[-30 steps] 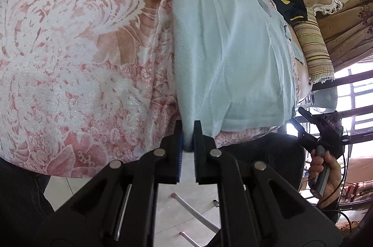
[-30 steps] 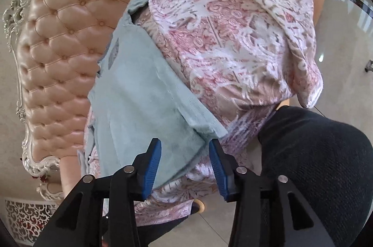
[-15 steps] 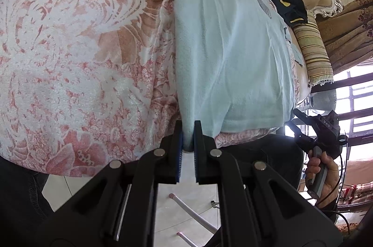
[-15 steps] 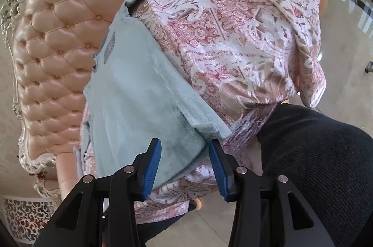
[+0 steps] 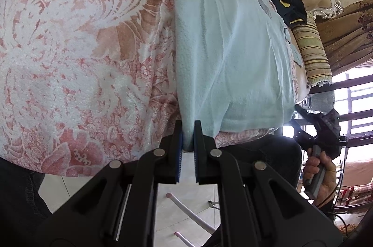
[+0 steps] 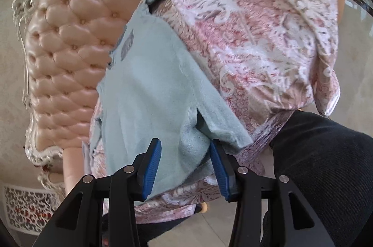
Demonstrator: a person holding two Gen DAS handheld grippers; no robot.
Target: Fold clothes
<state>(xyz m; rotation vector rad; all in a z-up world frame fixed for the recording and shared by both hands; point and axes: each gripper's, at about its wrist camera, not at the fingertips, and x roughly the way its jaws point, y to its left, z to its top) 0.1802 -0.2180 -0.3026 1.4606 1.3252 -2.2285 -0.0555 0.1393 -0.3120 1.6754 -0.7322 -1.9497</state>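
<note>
A pale blue garment [image 5: 228, 48] lies flat along a pink floral blanket [image 5: 77, 55] on a sofa. My left gripper [image 5: 188, 130] is shut on the garment's near hem corner, which fills the narrow gap between the blue pads. In the right wrist view the same garment [image 6: 144, 93] runs away from me, and my right gripper [image 6: 185, 153] stands open with the other hem corner lying between its pads. That right gripper [image 5: 310, 117] also shows at the far right of the left wrist view, held by a hand [image 5: 320, 172].
A tufted beige sofa back [image 6: 67, 48] stands behind the garment. A black garment [image 5: 285, 2] and a striped cushion [image 5: 312, 53] lie at the far end. The person's dark trouser leg [image 6: 321, 167] is close on the right. Tiled floor [image 5: 186, 195] lies below the sofa edge.
My right gripper has pushed forward, so the hem corner now lies between its open pads. The left gripper has kept its hold and barely moved.
</note>
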